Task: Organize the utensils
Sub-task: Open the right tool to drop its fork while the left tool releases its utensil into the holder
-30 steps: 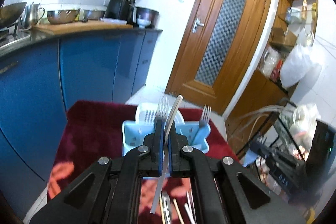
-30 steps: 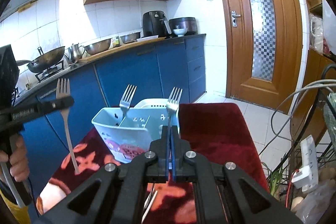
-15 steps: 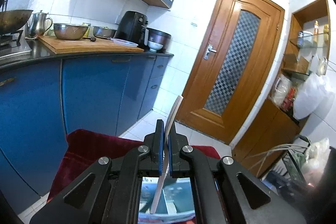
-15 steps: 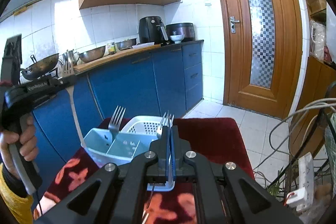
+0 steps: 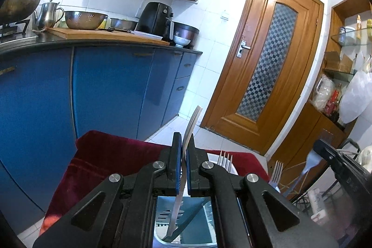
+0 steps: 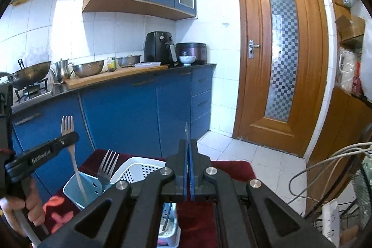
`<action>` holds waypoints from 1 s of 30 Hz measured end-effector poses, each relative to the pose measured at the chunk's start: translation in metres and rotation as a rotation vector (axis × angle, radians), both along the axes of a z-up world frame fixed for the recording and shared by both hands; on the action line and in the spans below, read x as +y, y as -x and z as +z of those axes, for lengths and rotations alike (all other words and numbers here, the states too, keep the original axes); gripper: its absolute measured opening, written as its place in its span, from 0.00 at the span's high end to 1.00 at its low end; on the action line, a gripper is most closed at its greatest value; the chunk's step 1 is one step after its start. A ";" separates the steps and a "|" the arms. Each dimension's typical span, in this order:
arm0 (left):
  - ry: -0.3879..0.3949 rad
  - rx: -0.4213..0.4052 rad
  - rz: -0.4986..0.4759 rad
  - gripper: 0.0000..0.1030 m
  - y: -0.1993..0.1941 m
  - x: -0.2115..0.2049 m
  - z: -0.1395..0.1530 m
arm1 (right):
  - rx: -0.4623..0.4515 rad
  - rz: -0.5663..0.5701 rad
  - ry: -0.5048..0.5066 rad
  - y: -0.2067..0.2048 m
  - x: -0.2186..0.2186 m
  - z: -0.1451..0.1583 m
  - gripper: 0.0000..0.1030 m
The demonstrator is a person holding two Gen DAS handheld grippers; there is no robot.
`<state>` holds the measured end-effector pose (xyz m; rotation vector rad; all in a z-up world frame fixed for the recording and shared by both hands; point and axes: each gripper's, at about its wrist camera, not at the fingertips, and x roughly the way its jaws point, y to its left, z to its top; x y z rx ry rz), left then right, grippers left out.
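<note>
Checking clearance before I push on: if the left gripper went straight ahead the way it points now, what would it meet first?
Probably the red cloth past the holder below it; beyond that, open floor. The left gripper is shut on a fork. Depth is unclear.

The left tool [image 5: 182, 169] is clamped on a pale fork [image 5: 189, 129], seen edge-on; its head rises past the blue pads and its handle runs down into a light blue holder [image 5: 186, 220] under the tool. Beside the holder on the right stand two steel forks [image 5: 225, 158], [image 5: 276, 172], tines up, before a white basket [image 5: 232, 169]. All rest on a surface under a dark red cloth [image 5: 111, 155]. Behind are blue cabinets [image 5: 104, 90] and a wooden door [image 5: 267, 76].
</note>
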<state>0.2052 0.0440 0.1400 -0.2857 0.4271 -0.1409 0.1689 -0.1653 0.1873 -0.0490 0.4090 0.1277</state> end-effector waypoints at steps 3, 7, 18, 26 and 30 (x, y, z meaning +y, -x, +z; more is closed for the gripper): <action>0.000 -0.001 -0.009 0.99 0.002 -0.001 -0.009 | 0.033 0.023 -0.001 -0.006 0.004 -0.012 0.97; -0.003 -0.008 -0.012 0.99 0.007 -0.001 -0.020 | 0.082 0.054 0.017 -0.009 0.011 -0.030 0.97; 0.013 0.042 -0.033 0.99 0.007 0.003 -0.046 | 0.181 0.085 -0.023 -0.014 0.011 -0.056 0.96; 0.008 0.081 -0.068 0.99 0.011 0.000 -0.050 | 0.180 0.102 -0.078 -0.009 0.006 -0.051 0.77; 0.004 0.102 -0.075 0.94 0.014 0.000 -0.046 | 0.160 0.100 -0.099 -0.002 0.003 -0.040 0.75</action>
